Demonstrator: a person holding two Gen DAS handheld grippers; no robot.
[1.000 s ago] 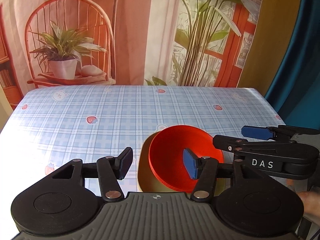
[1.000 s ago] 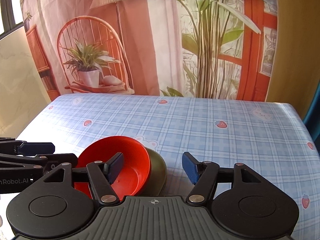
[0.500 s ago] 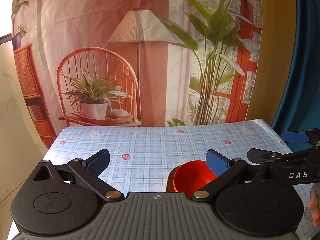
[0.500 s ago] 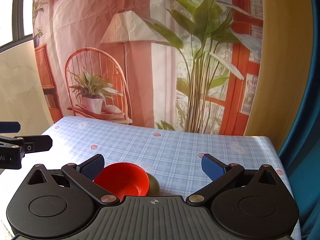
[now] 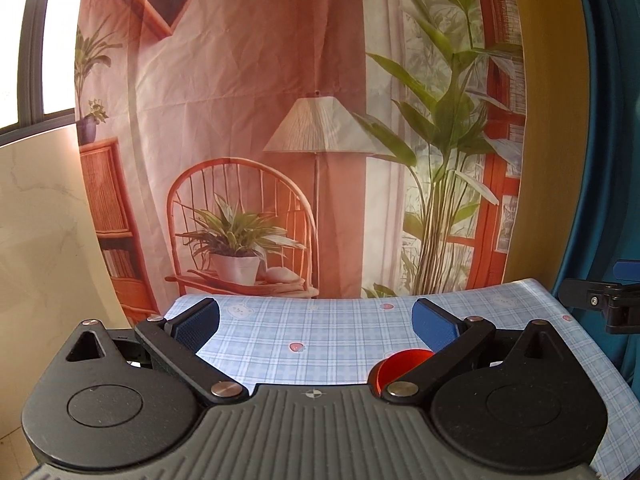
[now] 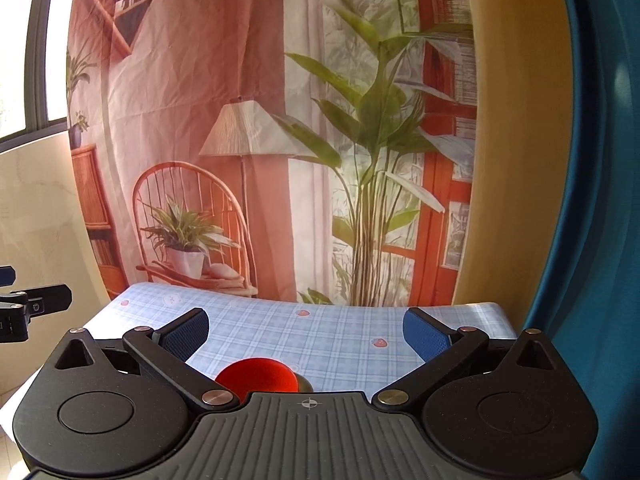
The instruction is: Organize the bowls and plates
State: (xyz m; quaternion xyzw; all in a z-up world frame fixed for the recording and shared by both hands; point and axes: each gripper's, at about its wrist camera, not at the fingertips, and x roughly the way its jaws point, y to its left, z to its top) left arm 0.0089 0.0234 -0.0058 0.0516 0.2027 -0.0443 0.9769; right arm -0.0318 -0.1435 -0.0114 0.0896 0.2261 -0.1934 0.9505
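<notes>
No text, label, brand or number can be read anywhere in either view.

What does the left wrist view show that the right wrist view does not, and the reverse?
Only the left wrist view shows the left gripper head-on, open and empty, with the right gripper's tip at its right edge. Only the right wrist view shows the right gripper head-on, open and empty, and a sliver of an olive dish behind the red bowl. Both show the red bowl, the checked tablecloth and the printed backdrop.
</notes>
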